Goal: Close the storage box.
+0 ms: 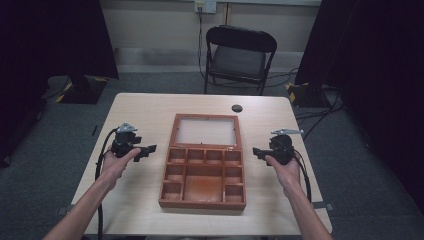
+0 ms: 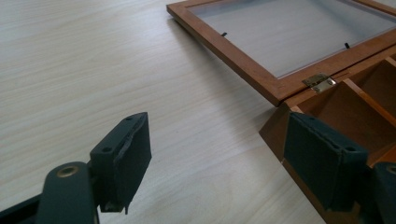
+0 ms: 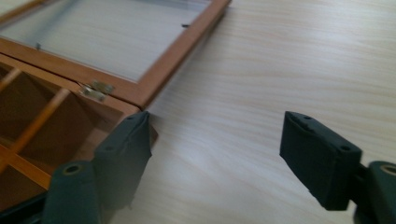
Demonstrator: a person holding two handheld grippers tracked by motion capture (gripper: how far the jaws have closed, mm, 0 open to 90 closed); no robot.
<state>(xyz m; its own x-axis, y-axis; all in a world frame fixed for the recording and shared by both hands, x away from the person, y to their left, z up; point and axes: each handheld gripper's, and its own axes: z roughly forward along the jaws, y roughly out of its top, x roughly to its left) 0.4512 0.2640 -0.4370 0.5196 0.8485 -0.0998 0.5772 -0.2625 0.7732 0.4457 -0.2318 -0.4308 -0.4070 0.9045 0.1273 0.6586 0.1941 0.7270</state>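
Squarely at table centre lies the wooden box [image 1: 202, 175], lid [image 1: 205, 131] folded flat toward twelve o'clock, compartments bare. You hold your left gripper [image 1: 150, 149] at nine o'clock and your right gripper [image 1: 256, 151] at three, both spread and empty, apparently flanking the box to reach it.

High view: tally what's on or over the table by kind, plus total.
Wooden compartment box, lid open flat: 1
Black round disc: 1
Handheld claws, left claw and right claw, both empty: 2
Total: 4
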